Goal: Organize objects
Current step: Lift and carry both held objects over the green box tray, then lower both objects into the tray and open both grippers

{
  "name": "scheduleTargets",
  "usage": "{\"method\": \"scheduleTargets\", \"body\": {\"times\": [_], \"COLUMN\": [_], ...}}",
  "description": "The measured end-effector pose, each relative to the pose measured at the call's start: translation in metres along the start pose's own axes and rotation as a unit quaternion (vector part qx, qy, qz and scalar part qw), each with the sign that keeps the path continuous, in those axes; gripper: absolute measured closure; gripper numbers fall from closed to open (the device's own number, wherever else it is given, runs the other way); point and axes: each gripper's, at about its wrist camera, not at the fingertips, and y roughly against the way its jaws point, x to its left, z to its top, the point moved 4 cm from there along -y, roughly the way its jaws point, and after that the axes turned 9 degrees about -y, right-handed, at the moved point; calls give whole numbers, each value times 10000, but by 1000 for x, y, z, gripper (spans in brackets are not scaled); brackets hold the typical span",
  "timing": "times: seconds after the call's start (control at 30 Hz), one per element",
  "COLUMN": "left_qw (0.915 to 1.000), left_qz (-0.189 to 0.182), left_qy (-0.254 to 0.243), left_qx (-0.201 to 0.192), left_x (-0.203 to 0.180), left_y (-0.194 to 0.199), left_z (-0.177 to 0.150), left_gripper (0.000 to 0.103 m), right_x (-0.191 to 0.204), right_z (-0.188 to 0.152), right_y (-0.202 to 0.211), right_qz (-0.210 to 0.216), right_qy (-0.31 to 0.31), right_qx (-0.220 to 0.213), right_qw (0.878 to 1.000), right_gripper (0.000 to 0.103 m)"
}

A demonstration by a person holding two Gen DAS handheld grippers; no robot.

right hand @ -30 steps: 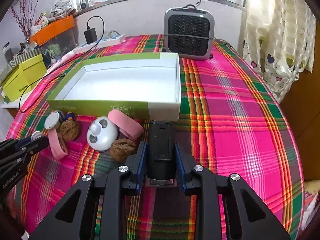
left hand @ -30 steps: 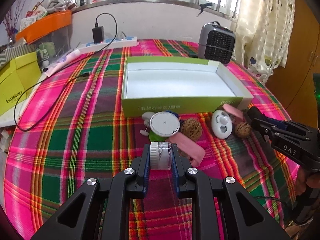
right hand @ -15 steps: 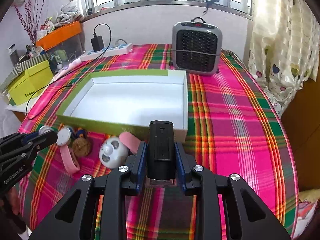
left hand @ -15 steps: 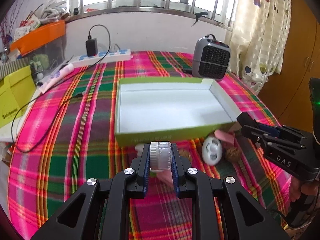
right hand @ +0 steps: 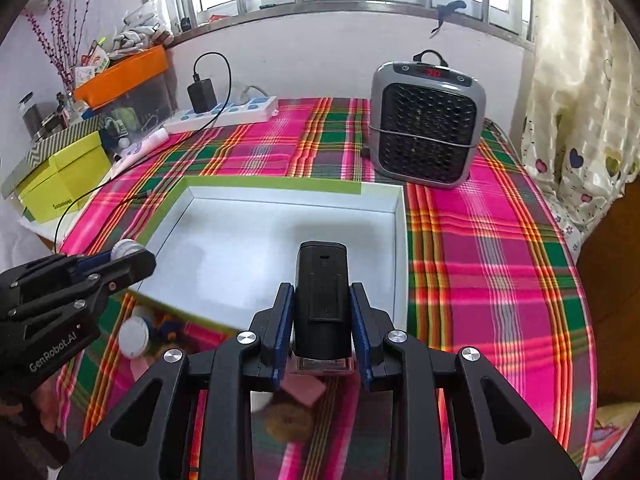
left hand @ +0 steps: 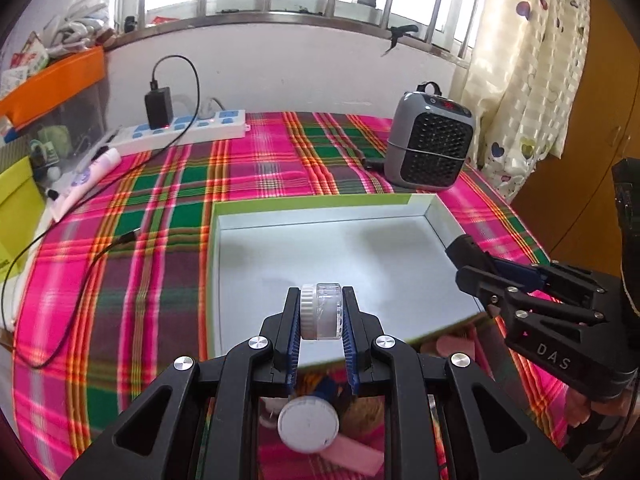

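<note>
My left claw (left hand: 321, 316) pinches a small clear jar (left hand: 322, 311) and my right claw (right hand: 322, 316) pinches a black bottle (right hand: 322, 300), both held above the near edge of the empty box (right hand: 398, 240) ahead, so each can drop inside.

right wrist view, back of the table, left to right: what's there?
Yellow box → orange bin → charger plugged into the power strip → heater → curtain.
</note>
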Motion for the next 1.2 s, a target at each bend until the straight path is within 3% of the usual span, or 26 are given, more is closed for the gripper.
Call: {"method": "scheduleTargets", "body": {"times": [0.63, 1.2], "left_qw": [9989, 9976], "left_qz": [-194, -231], "left_qy": [-10, -6], "left_qx": [435, 656], "left_x": [3, 0], "left_y": [-80, -107], "left_z": [43, 48], "left_gripper": [86, 86], "right_x": [-15, -16], "right_z": [34, 43], "right_y": [-61, -81], "right_qz": [-176, -254], "right_qy": [-153, -144], "right_qx": [452, 584], "right_qw": [9987, 9979], "right_gripper": [75, 75]}}
